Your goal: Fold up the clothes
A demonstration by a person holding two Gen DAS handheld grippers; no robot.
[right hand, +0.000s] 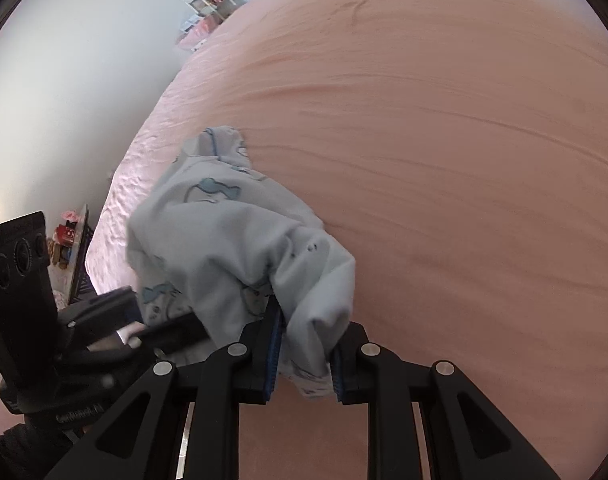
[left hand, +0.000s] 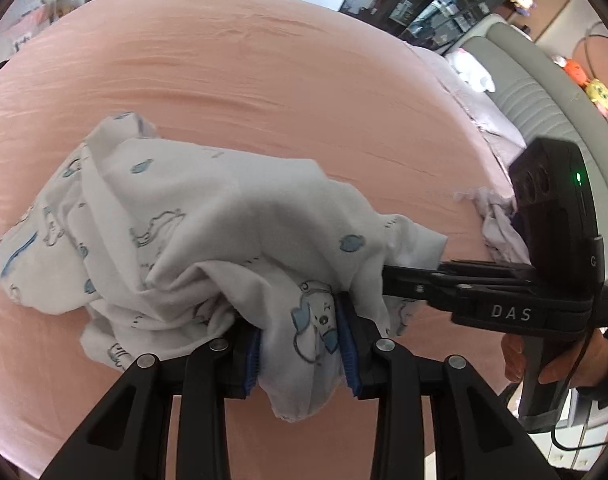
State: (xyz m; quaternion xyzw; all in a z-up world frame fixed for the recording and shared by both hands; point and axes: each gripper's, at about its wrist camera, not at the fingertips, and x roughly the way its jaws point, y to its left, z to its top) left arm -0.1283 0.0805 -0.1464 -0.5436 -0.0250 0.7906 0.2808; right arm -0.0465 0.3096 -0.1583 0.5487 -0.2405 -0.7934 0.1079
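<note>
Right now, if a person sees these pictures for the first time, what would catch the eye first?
First the white garment with blue prints, bunched up over the pink bed. Both grippers are shut on it: the left gripper pinches a fold with a printed animal, and the right gripper grips another bunch close beside it. At the right of the left view, a hand holds the right tool's grip.

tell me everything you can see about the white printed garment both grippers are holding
The garment is small, of soft white knit cloth printed with blue and grey cartoon animals, with blue stitching at one edge. It is crumpled, not folded. The left gripper and right gripper each pinch a bunch of it between their jaws, close together. Its far end trails onto the pink bedsheet.
</note>
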